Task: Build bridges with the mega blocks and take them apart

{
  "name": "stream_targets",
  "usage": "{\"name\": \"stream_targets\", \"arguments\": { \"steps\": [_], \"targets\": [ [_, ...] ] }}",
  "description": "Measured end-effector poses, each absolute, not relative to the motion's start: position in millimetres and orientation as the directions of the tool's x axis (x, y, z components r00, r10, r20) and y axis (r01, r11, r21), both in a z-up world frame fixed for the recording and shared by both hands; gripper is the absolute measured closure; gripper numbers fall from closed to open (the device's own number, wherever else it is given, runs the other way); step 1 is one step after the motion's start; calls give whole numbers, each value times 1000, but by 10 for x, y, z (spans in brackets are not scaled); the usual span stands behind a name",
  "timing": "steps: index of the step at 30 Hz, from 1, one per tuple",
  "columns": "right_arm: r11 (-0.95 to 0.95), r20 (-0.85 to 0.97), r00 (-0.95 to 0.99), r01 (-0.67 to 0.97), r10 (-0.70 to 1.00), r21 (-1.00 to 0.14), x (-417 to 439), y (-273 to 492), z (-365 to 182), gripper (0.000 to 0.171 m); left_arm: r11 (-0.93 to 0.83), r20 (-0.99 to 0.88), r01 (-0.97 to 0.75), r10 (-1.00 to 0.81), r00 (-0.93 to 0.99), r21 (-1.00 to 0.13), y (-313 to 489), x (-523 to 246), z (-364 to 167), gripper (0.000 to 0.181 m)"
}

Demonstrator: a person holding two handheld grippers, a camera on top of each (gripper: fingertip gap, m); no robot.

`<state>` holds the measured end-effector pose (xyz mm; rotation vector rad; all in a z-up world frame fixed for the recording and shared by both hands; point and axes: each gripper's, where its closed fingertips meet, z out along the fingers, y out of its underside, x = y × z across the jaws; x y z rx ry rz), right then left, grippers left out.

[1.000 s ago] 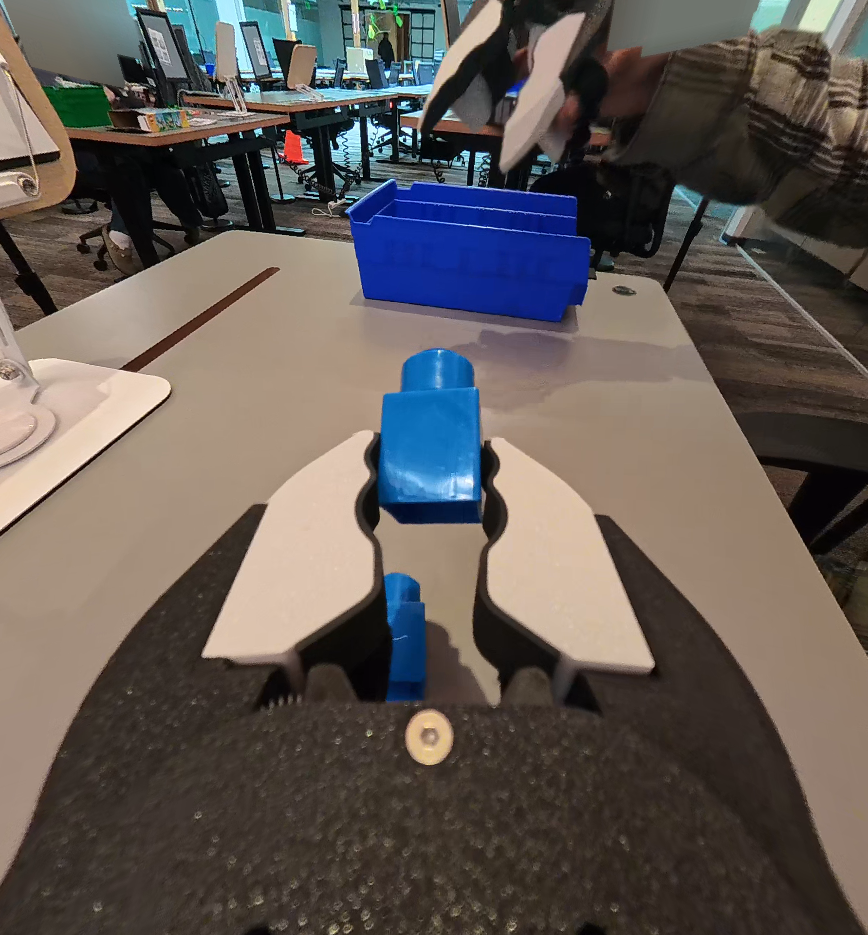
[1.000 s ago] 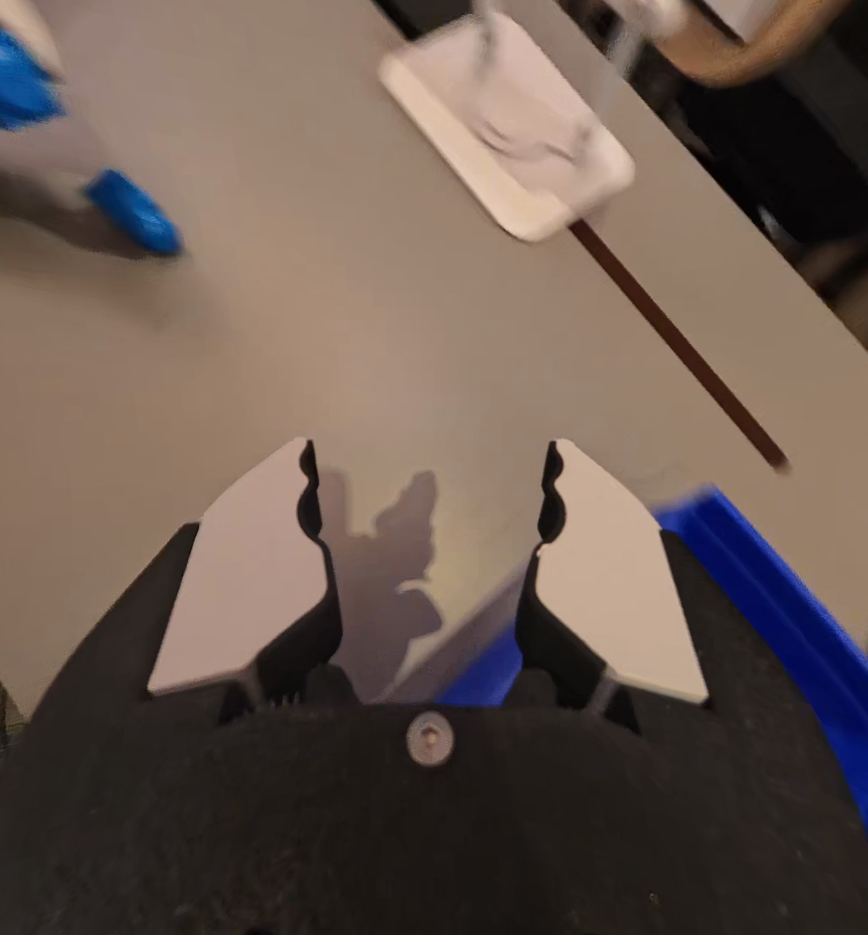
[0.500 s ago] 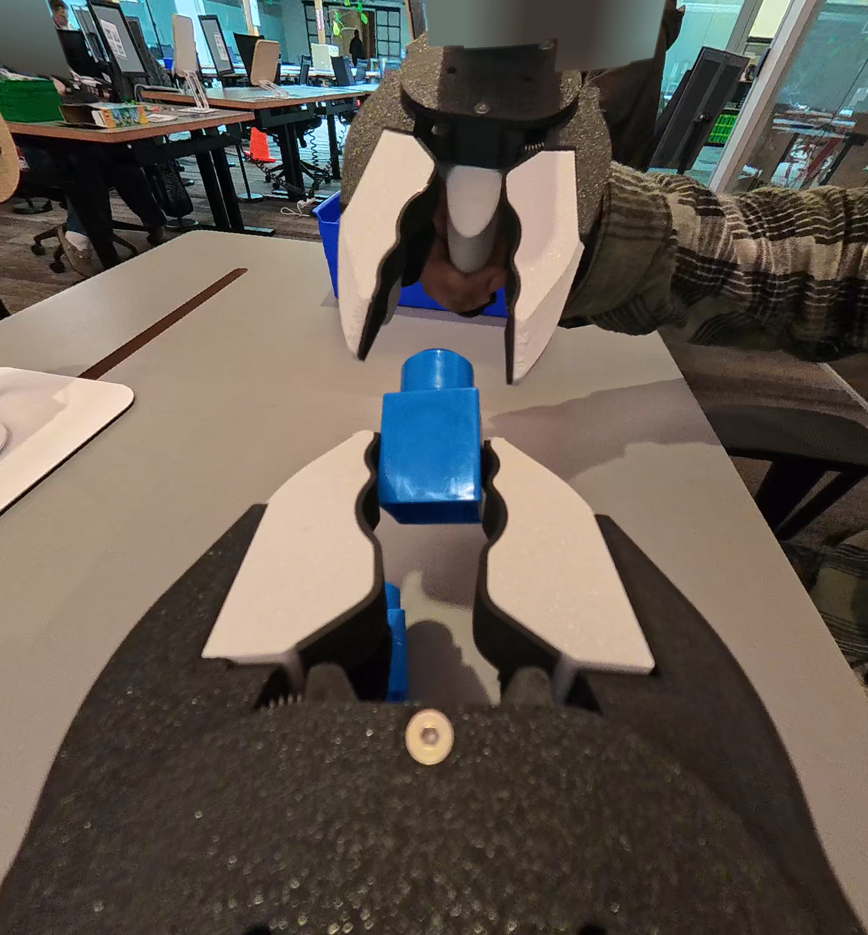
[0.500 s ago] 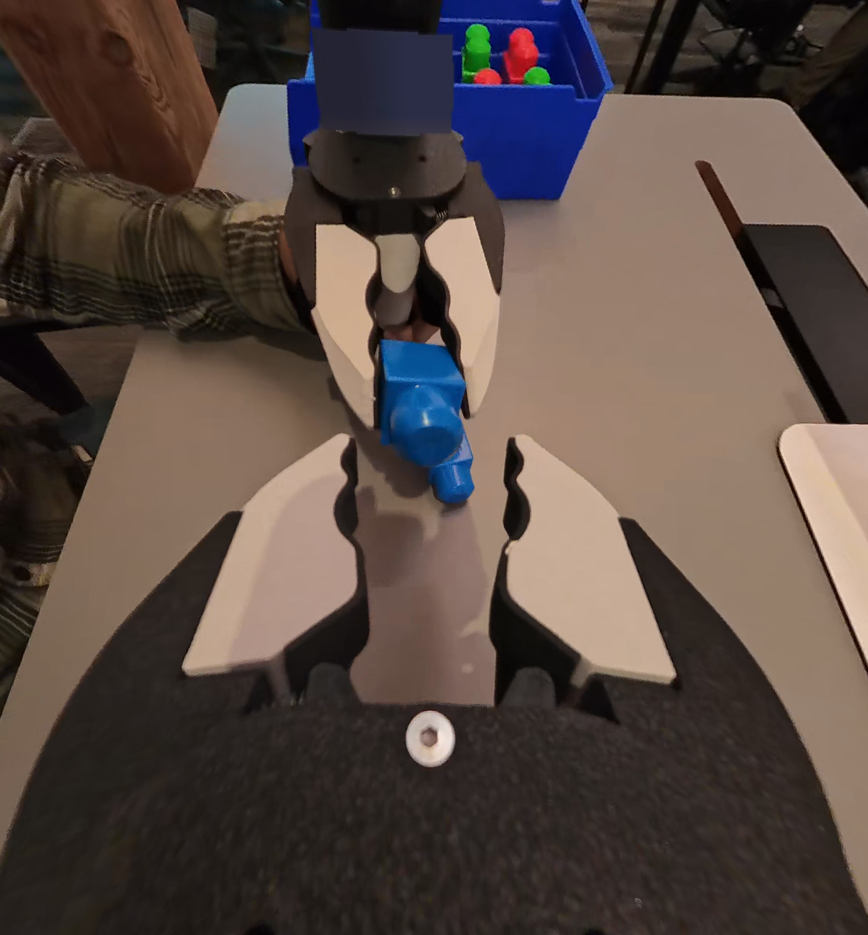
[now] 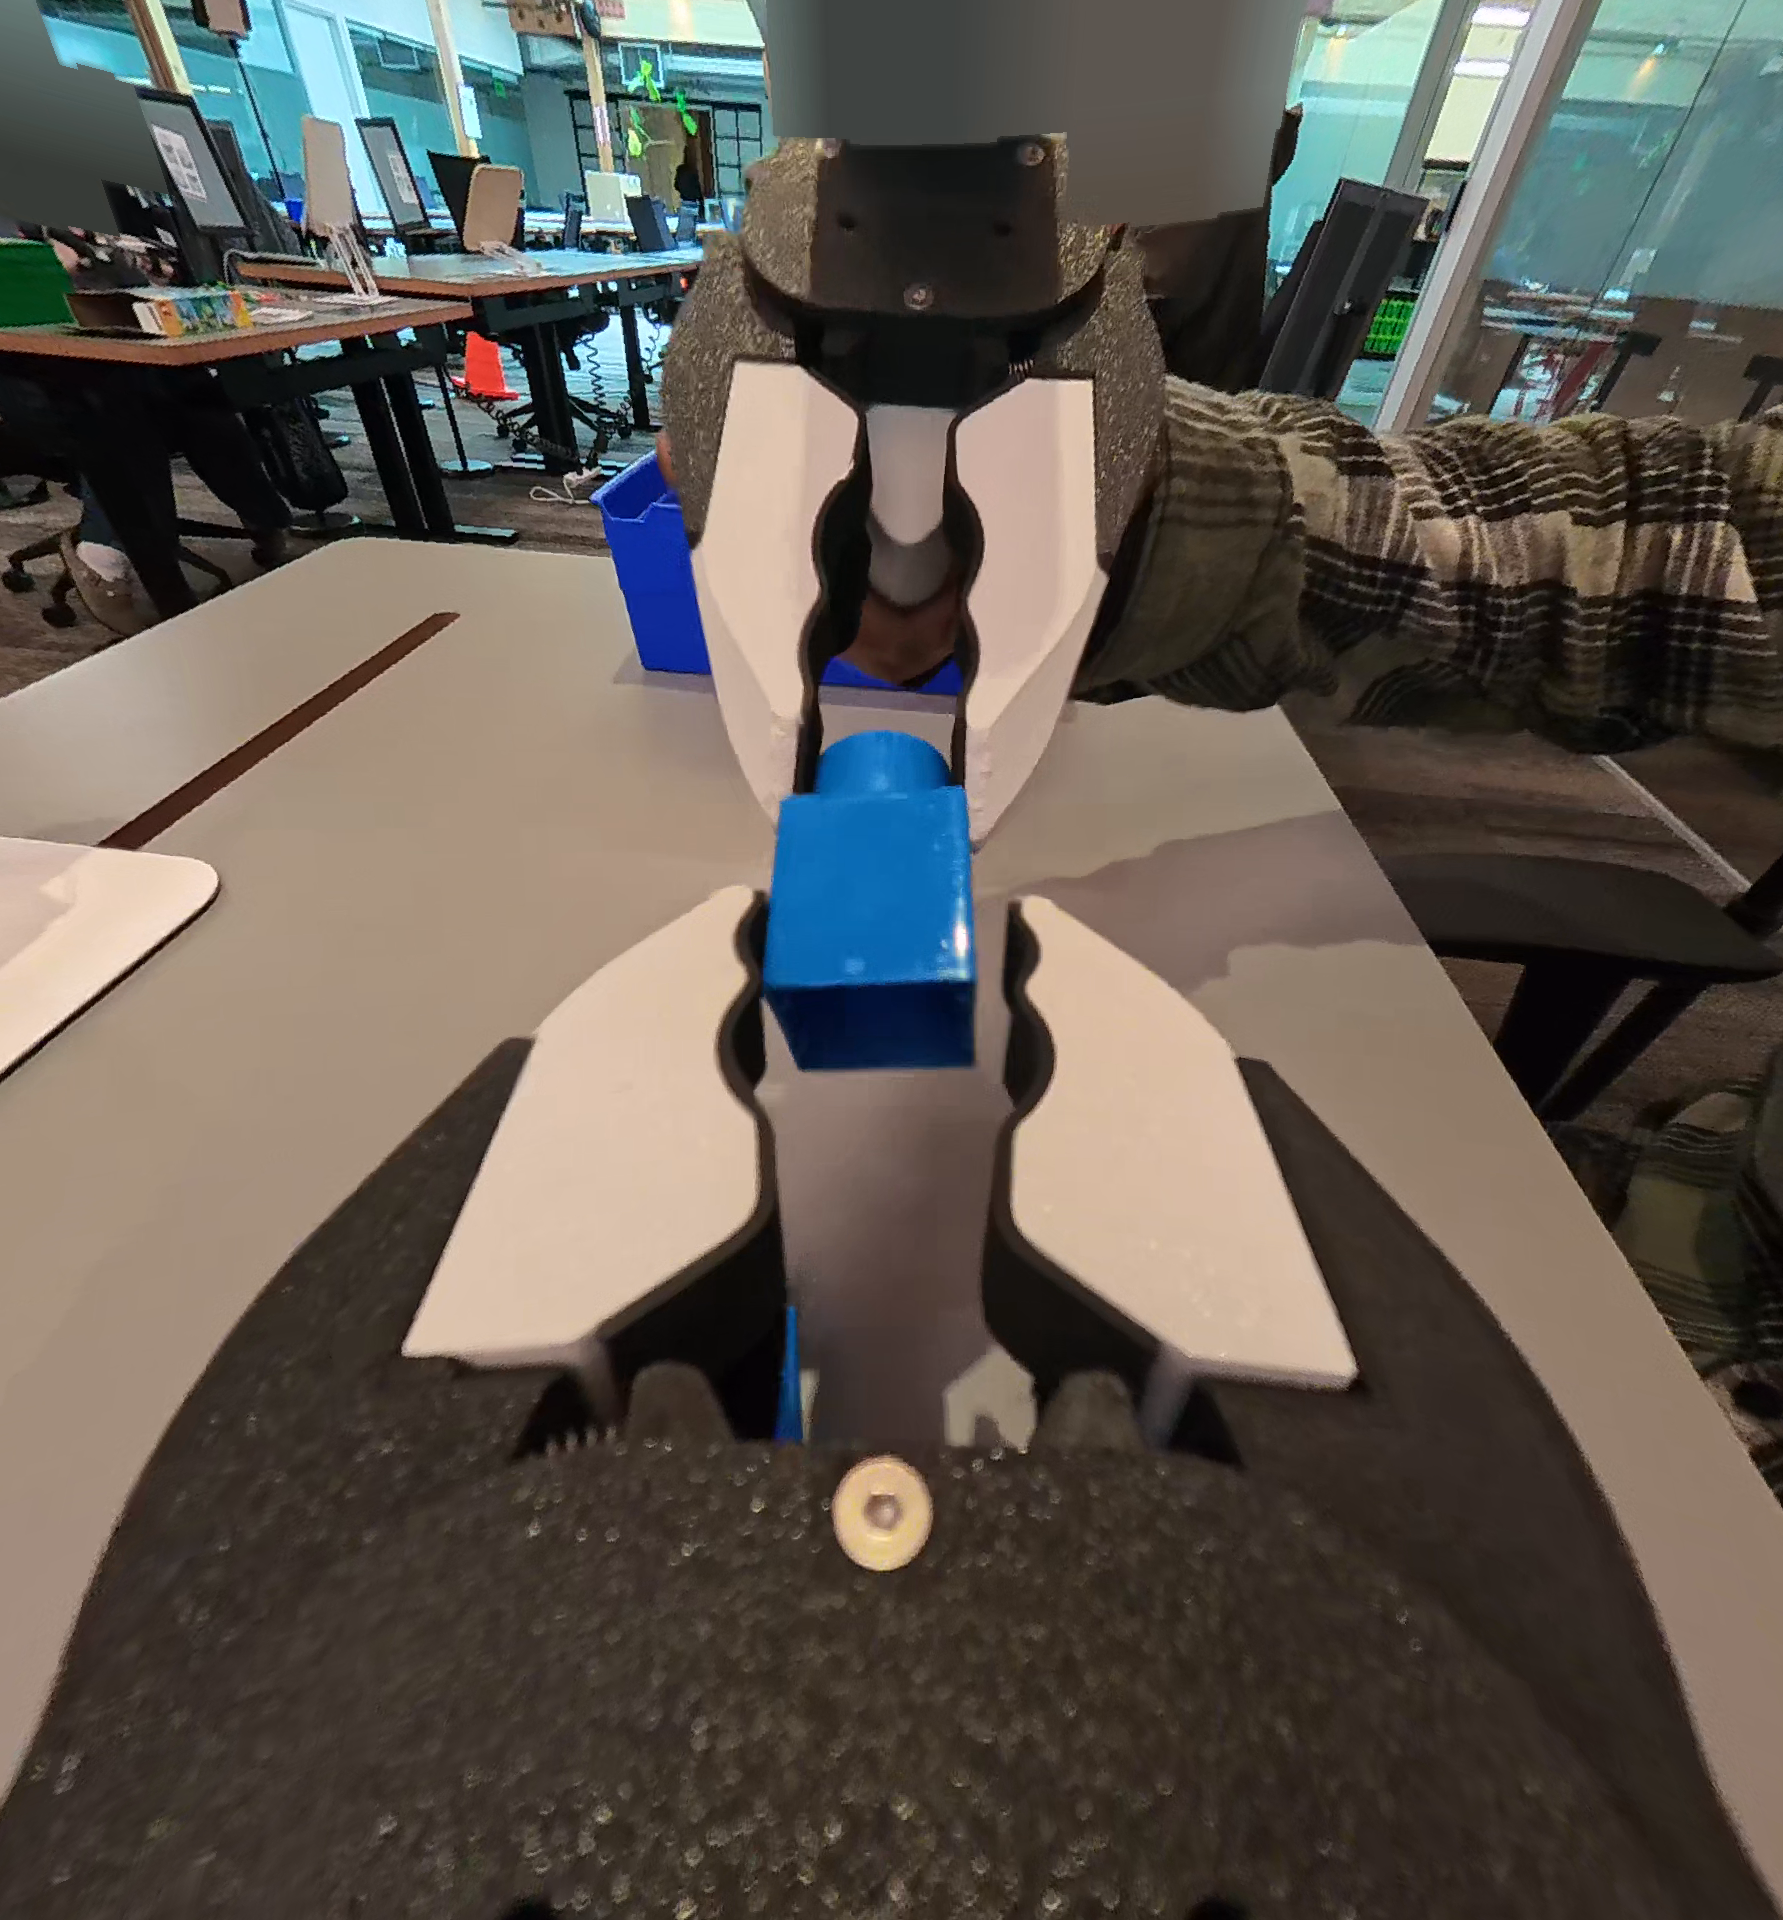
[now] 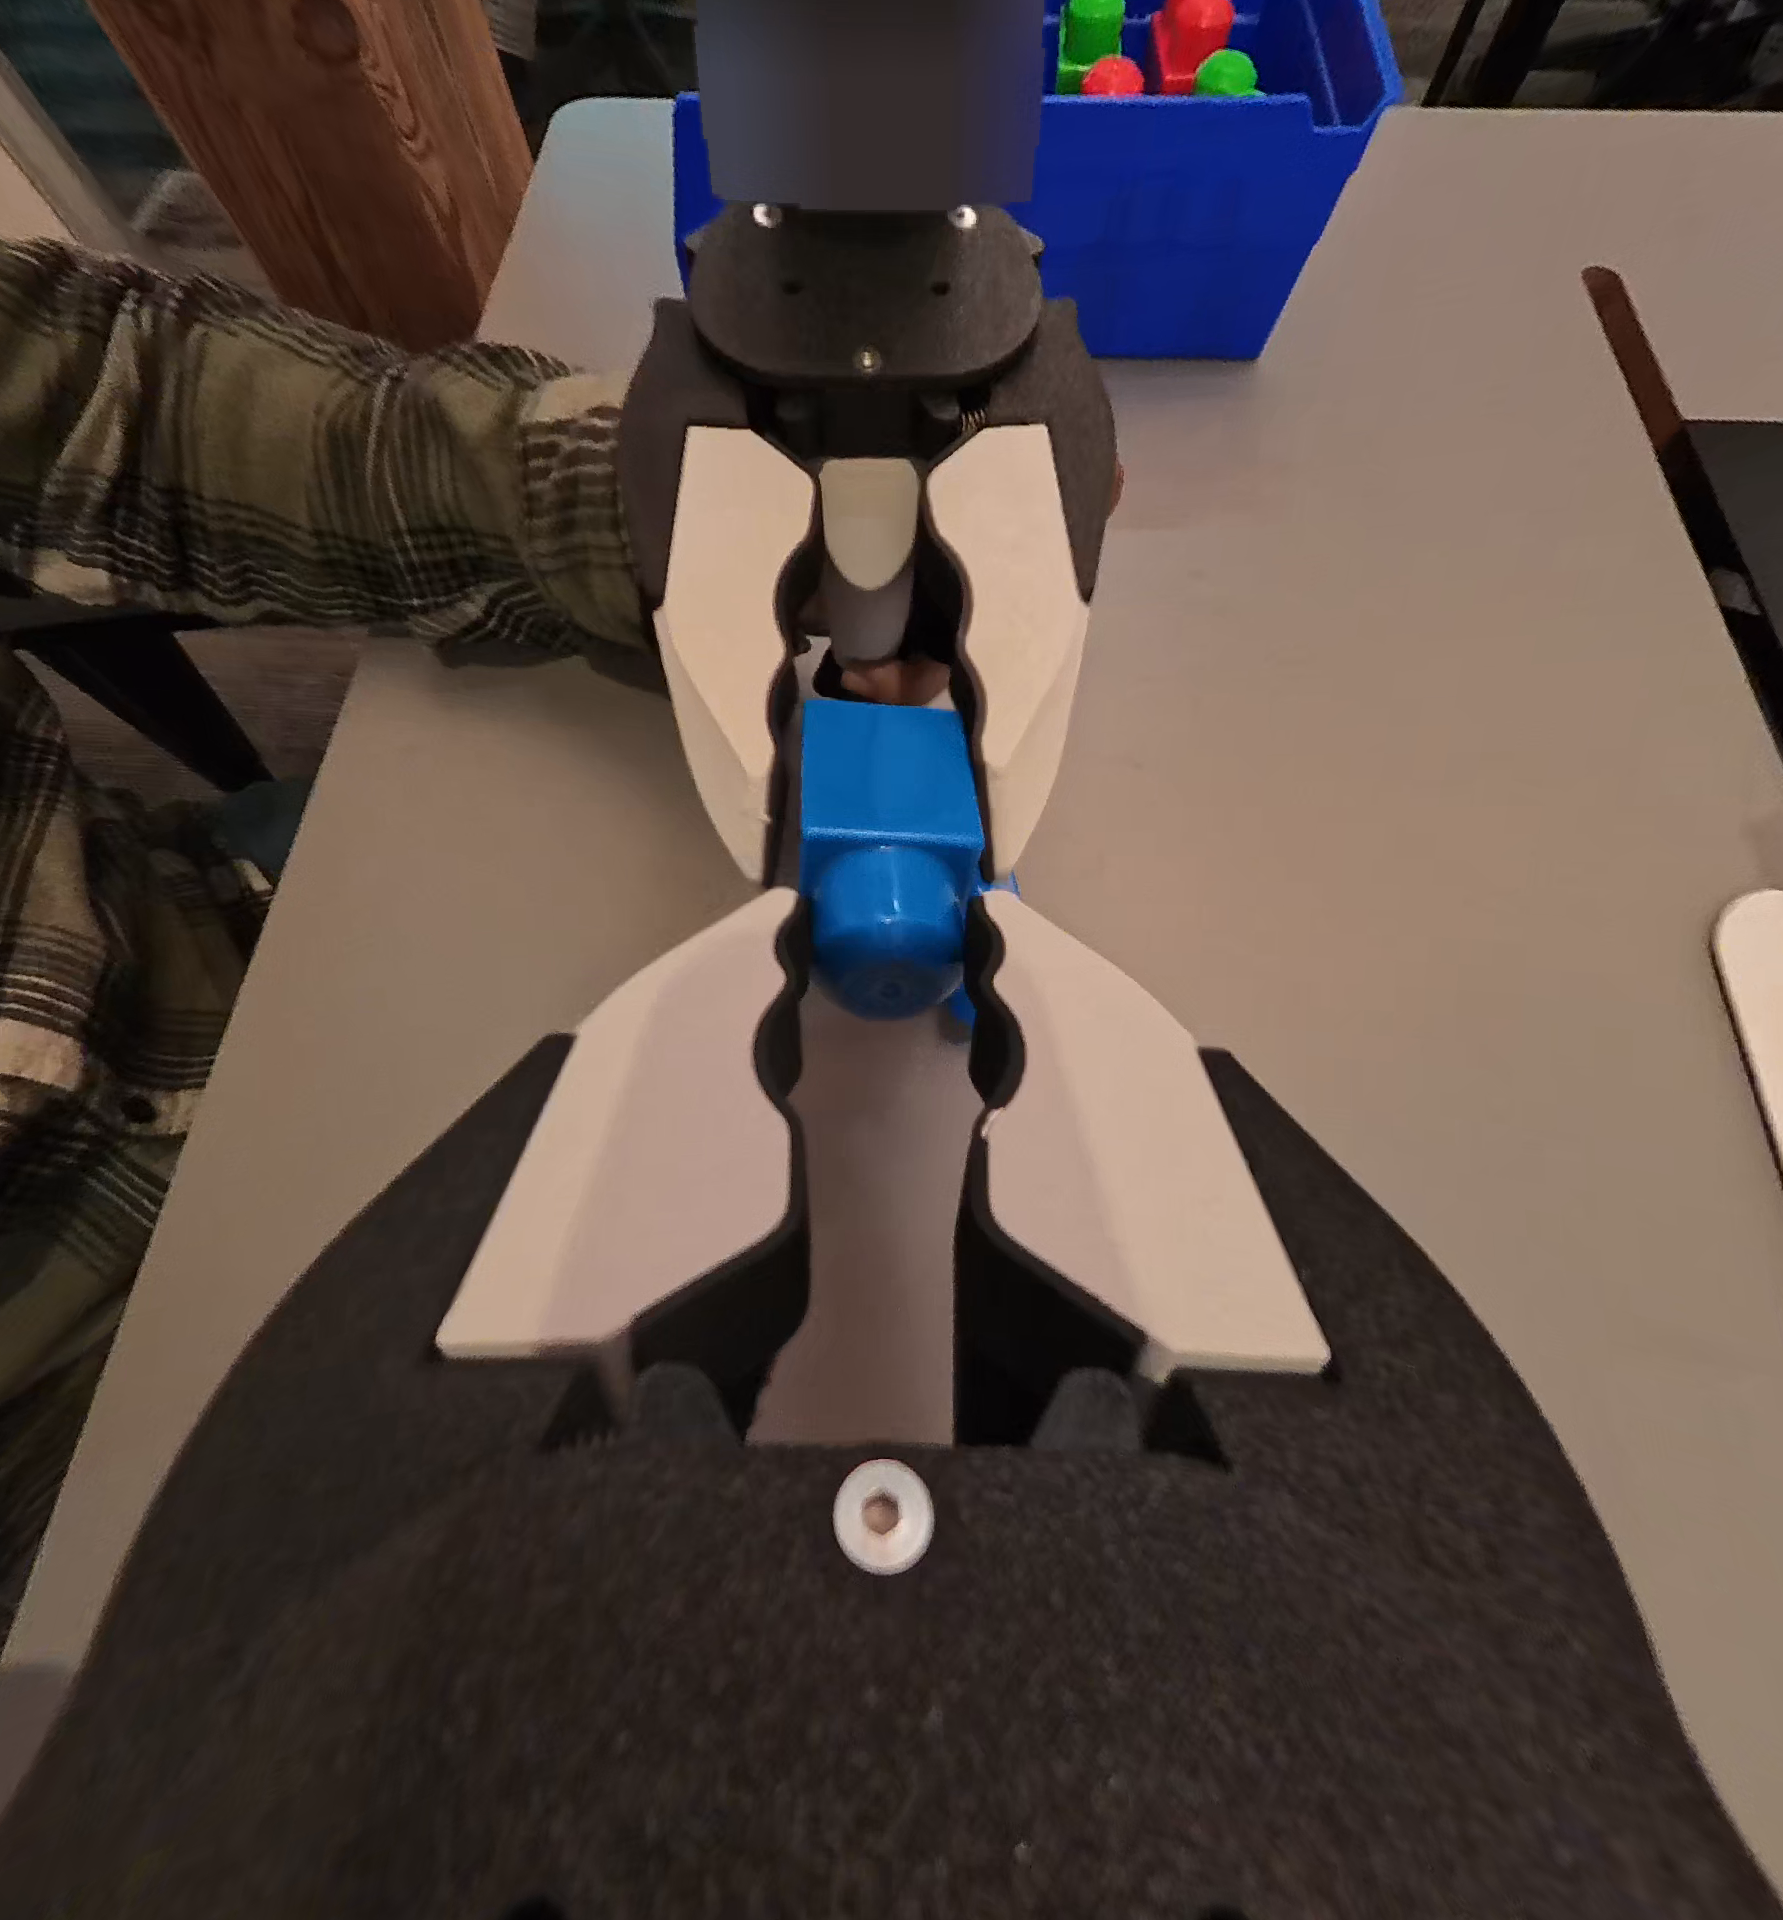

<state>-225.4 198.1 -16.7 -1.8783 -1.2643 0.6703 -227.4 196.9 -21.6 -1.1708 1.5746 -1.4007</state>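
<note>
The blue block [image 5: 871, 925] hung above the grey table [image 5: 367, 935], passed nose to nose between two grippers. The left gripper [image 5: 871, 971] had its fingers clamped on the block's square body; in the right wrist view that hold showed plainly. The right gripper [image 6: 882, 961] had closed round the round stud, its fingers touching both sides. A second blue piece [image 6: 980, 951] lay just beneath, mostly hidden. The block looked like light, rigid, smooth plastic, so it should have taken a firm squeeze without harm; the flat sides of the body seemed the surer hold, since the rounded stud could slip. The blue bin [image 6: 1230, 239] of red and green pieces stood well behind.
</note>
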Motion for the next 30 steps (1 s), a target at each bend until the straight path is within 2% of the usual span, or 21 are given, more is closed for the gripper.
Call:
{"name": "stream_targets", "arguments": {
  "steps": [3, 7, 11, 15, 18, 22, 27, 30],
  "targets": [
    [-239, 10, 419, 537, 908, -809, -2059, 1966, -77, 143, -7, 60, -173, -952, -300, -985, 2019, -2266, -223, 119],
    [-326, 70, 561, 573, 825, -752, -1333, 1872, 104, 143, 0, 55, -192, -958, -282, -981, 2079, -2314, -251, 119],
    [-528, 135, 772, 539, 621, -657, -39, 1602, 280, 143, -2, 48, -171, -962, -267, -985, 2140, -2379, -168, 121],
    [-720, 167, 927, 368, 337, -589, 1260, 1126, 305, 143, -9, 48, -152, -965, -257, -988, 2175, -2420, -102, 121],
    [-805, 144, 979, 201, 145, -559, 1936, 784, 113, 143, -12, 50, -150, -966, -253, -989, 2179, -2417, -96, 120],
    [-851, 107, 994, 34, -26, -524, 2424, 529, -266, 142, -14, 58, -169, -965, -257, -985, 2163, -2385, -146, 119],
    [-883, 78, 991, -64, -113, -465, 2621, 410, -777, 142, -4, 56, -198, -964, -259, -980, 2153, -2363, -214, 117],
    [-875, 48, 991, -84, -122, -477, 2613, 410, -908, 138, -6, 59, -202, -965, -255, -979, 2170, -2368, -230, 115]
  ]
}}
